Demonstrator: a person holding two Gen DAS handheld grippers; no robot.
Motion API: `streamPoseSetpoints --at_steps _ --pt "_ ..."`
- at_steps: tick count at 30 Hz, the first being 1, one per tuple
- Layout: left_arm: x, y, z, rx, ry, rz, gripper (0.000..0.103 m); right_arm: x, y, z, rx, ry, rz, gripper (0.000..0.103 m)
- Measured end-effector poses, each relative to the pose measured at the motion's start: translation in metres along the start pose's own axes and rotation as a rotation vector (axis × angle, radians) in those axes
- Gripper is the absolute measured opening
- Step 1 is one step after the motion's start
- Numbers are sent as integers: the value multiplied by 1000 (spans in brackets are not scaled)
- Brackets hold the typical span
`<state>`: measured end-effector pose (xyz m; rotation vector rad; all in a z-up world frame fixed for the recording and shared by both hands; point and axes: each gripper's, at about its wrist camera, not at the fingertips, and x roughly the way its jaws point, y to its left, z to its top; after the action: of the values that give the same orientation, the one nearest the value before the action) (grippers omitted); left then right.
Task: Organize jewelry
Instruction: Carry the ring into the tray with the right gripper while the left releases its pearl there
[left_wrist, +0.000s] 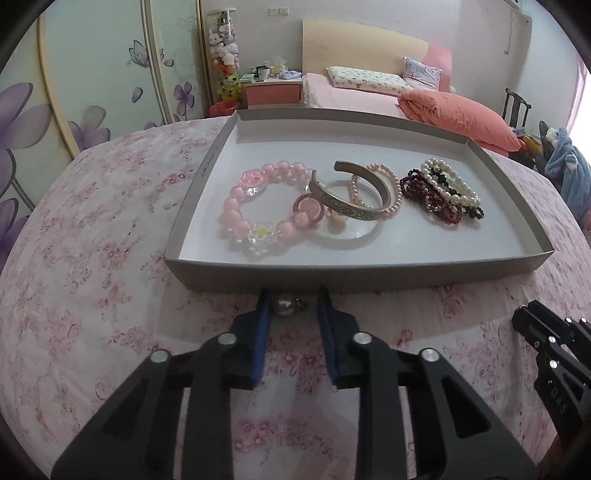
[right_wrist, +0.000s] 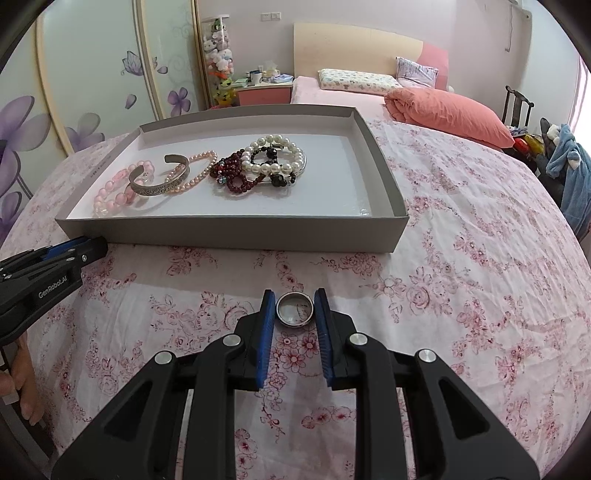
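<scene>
While the right gripper (right_wrist: 294, 308) is kept low over the flowered cloth (right_wrist: 461, 295), a silver ring (right_wrist: 294, 309) is held between its blue pads (right_wrist: 266, 314); both pads touch the sides of the ring, so a narrow grip on it is judged. The ring appears to rest on the cloth or just above it; which of the two cannot be told.

At the left gripper (left_wrist: 290, 308), a small pearl piece with a tiny metal cap (left_wrist: 284, 307) is seen between the fingertips, close to the near wall of the box. The left pad (left_wrist: 264, 314) touches it, but a gap is seen to the other pad, so the piece is not judged to be clamped: the jaws stand narrow around it, not firmly on it.

Farther off, the shallow grey box (left_wrist: 354, 275) lies on the cloth, and the jewelry already collected is seen inside: a pink bead bracelet (left_wrist: 236, 206), an engraved metal cuff (left_wrist: 351, 210), a small pink pearl strand (left_wrist: 391, 192), a dark red bead bracelet (left_wrist: 421, 195) and a white pearl bracelet (left_wrist: 454, 184).

The step in hand is judged to be the picking up of the last loose pieces. Next, the left grip must be completed, then both pieces must be lifted over the near wall and released on a free part of the white floor, without the bracelets being disturbed.
</scene>
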<state>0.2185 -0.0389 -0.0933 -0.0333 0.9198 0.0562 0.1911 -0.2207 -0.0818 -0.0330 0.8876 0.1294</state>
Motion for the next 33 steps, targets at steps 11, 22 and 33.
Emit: streamPoseSetpoints --at_steps 11,22,33 --pt "-13 16 -17 74 0 -50 16 -2 3 -3 4 1 18 23" --pt "-28 37 -42 140 -18 -135 17 -8 30 -13 -51 5 71 23" --pt "-27 33 -41 152 -19 -109 16 -7 29 -12 -47 5 75 23"
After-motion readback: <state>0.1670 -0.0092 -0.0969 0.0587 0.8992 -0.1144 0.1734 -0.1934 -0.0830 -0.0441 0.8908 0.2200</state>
